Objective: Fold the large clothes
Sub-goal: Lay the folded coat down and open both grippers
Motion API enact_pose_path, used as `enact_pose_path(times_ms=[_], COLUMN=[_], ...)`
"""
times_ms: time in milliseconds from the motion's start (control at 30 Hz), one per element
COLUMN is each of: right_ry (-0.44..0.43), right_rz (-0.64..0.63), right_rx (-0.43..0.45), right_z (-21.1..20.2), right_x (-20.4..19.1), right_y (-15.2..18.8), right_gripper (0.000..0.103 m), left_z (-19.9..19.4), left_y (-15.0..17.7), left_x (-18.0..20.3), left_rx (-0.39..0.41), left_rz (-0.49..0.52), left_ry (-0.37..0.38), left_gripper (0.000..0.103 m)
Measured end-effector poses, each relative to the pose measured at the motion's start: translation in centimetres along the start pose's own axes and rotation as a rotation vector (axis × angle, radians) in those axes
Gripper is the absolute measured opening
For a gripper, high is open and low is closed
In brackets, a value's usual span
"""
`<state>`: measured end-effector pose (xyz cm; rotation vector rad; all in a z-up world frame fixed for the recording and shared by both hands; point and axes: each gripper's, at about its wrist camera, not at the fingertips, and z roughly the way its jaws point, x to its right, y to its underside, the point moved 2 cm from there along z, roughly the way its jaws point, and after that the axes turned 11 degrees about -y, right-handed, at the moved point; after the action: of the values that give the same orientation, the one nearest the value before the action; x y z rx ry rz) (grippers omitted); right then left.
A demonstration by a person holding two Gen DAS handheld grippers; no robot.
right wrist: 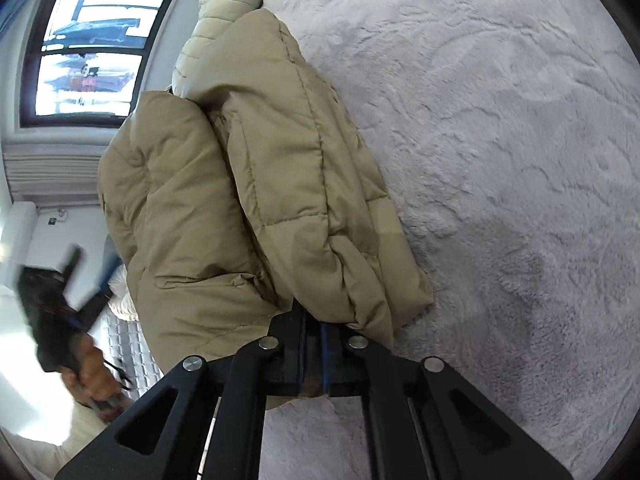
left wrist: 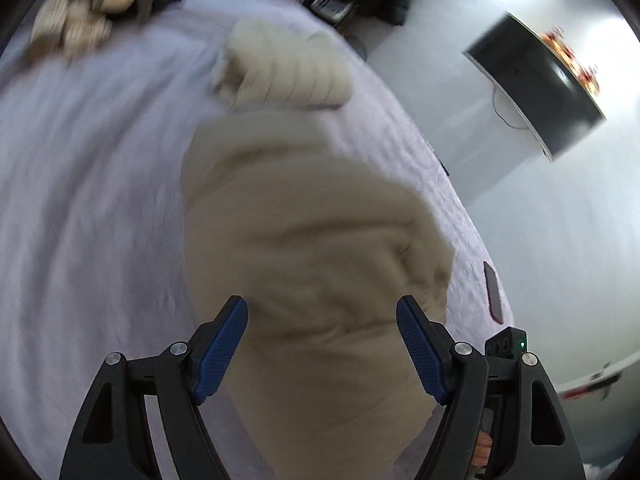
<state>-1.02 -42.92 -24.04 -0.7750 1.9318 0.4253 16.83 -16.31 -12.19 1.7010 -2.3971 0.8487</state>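
A beige puffer jacket (left wrist: 312, 264) lies bunched on a pale lilac fleece bed cover (left wrist: 88, 184). My left gripper (left wrist: 322, 312) is open, its blue pads (left wrist: 222, 356) spread above the jacket and holding nothing. In the right wrist view the same jacket (right wrist: 256, 184) is folded over itself on the cover (right wrist: 500, 140). My right gripper (right wrist: 314, 320) is shut on the jacket's near edge. The left gripper (right wrist: 86, 276) shows there as a blur at the lower left, held in a hand.
A folded cream puffer garment (left wrist: 280, 72) lies beyond the jacket. A patterned heap (left wrist: 84, 12) sits at the far left of the bed. A dark phone (left wrist: 493, 292) lies near the bed's right edge. A wall TV (left wrist: 536, 80) and a window (right wrist: 92, 48) are nearby.
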Motion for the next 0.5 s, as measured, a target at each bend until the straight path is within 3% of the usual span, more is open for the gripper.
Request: enact_pose_path(times_ms=[100,233,367,400,467,500], right_ry=[0.012,0.055,0.15,0.156,0.181,0.183], right_rz=[-0.01,-0.038,-0.182,-0.2,-0.239,-0.25], right_rx=[-0.012,-0.035,-0.016,-0.003,0.037,0.051], right_z=[0.1,-0.7,-3.4,-4.1,-5.7,-6.1], right_x=[0.2,-1.1,-5.2,-5.9,-7.5,-8.1], right_y=[-0.1,-0.2,-0.7,-1.0,-1.9,-2.3], right_gripper=[0.003,0.006,0.014,0.023,0.082,0.094], left_z=[2.7,4.0,4.2,4.1,4.2,4.2], left_y=[0.8,0.8,1.0,1.0,1.0,1.0], left_x=[-0.4,1.7,3.1,3.2,3.5,3.7], left_rx=[-0.028,0.0,0.019,0.023,0.025,0.027], left_rz=[-0.029,0.029,0.059,0.057,0.051,0.053], left_ry=[0.003,-0.108,-0.2,-0.208,-0.225,-0.241], left_gripper=[0.077,0.078,0.081,0.081,0.081,0.081])
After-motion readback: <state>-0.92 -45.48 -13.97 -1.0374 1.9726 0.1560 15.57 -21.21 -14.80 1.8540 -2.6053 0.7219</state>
